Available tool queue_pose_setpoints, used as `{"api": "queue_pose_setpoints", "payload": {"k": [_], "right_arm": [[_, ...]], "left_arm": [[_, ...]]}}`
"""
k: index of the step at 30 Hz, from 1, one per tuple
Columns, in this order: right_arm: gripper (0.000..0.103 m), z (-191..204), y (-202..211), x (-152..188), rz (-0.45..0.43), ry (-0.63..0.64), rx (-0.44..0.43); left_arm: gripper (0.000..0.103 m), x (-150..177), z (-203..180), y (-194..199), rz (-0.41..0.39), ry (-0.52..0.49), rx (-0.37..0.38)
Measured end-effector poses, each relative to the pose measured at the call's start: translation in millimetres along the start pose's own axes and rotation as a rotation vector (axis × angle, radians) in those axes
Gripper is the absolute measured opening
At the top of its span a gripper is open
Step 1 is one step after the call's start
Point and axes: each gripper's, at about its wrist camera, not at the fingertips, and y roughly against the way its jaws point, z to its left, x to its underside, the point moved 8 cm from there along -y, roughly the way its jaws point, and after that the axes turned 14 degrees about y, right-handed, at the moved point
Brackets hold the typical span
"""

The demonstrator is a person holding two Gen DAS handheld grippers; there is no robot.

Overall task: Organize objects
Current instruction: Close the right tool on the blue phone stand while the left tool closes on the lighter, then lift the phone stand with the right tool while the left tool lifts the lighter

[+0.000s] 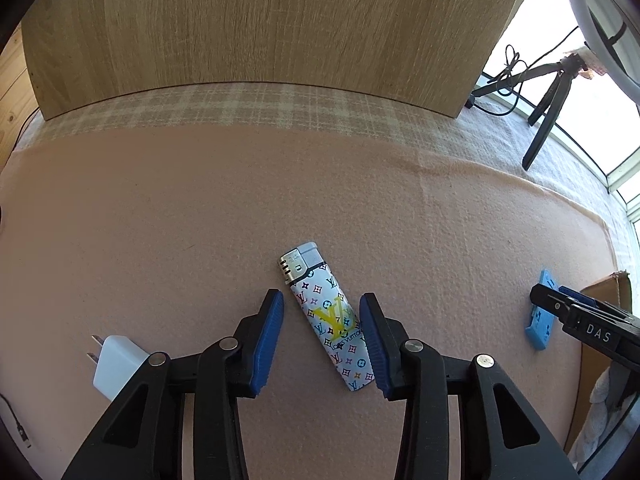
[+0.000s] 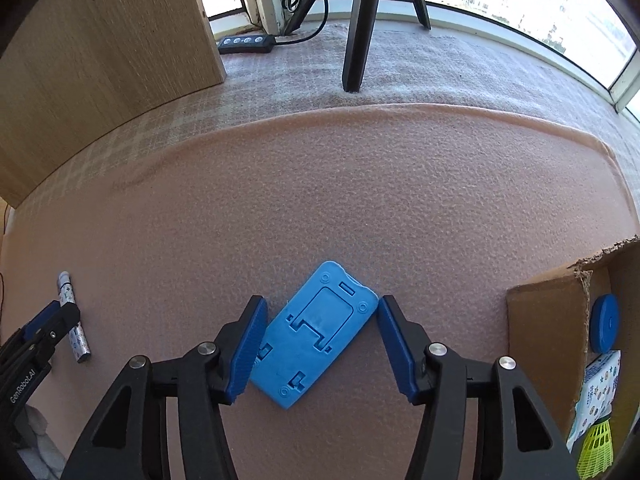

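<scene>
Two hand-held grippers point down at the pink blanket (image 1: 200,200): the left hand-held gripper (image 1: 322,340) straddles a patterned lighter (image 1: 326,320), the right hand-held gripper (image 2: 322,344) a blue stand (image 2: 314,334), jaws open around each.

One lighter (image 1: 326,316), one blue stand (image 2: 316,336), one charger (image 1: 116,364), one box (image 2: 548,344).

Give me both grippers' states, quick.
Left gripper: open, straddling the lighter, not gripping it.
Right gripper: open around the blue stand, no firm grip visible.
</scene>
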Motion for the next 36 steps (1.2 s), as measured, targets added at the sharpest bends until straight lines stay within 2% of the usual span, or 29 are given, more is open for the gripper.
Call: {"api": "queue_pose_setpoints", "payload": {"k": [2, 5, 12, 17, 23, 29, 32, 34, 36], "right_arm": [[0.051, 3, 2, 6, -0.007, 0.028, -0.018], [0.048, 8, 7, 18, -0.018, 0.076, -0.036], [0.046, 39, 20, 64, -0.065, 0.195, -0.073], [0.046, 44, 28, 95, -0.096, 0.290, -0.088], [0.046, 50, 38, 127, -0.117, 0.419, -0.117], [0.046, 52, 44, 150, -0.105, 0.471, -0.141], [0.046, 50, 47, 156, -0.108, 0.448, -0.130], [0.047, 45, 47, 156, -0.099, 0.395, -0.126], [0.049, 41, 50, 160, -0.092, 0.323, -0.137]], "left_arm": [[0.031, 4, -4, 0, 0.006, -0.024, 0.006], [0.026, 15, -11, 2, 0.013, -0.052, 0.022], [0.025, 57, -20, 15, 0.027, -0.107, 0.075], [0.024, 91, -20, 28, 0.047, -0.099, 0.110], [0.024, 145, -22, 48, 0.061, -0.152, 0.105], [0.024, 185, -25, 61, 0.070, -0.175, 0.103], [0.025, 195, -26, 66, 0.074, -0.195, 0.088], [0.029, 198, -28, 68, 0.078, -0.206, 0.078], [0.047, 198, -28, 70, 0.075, -0.194, 0.070]]}}
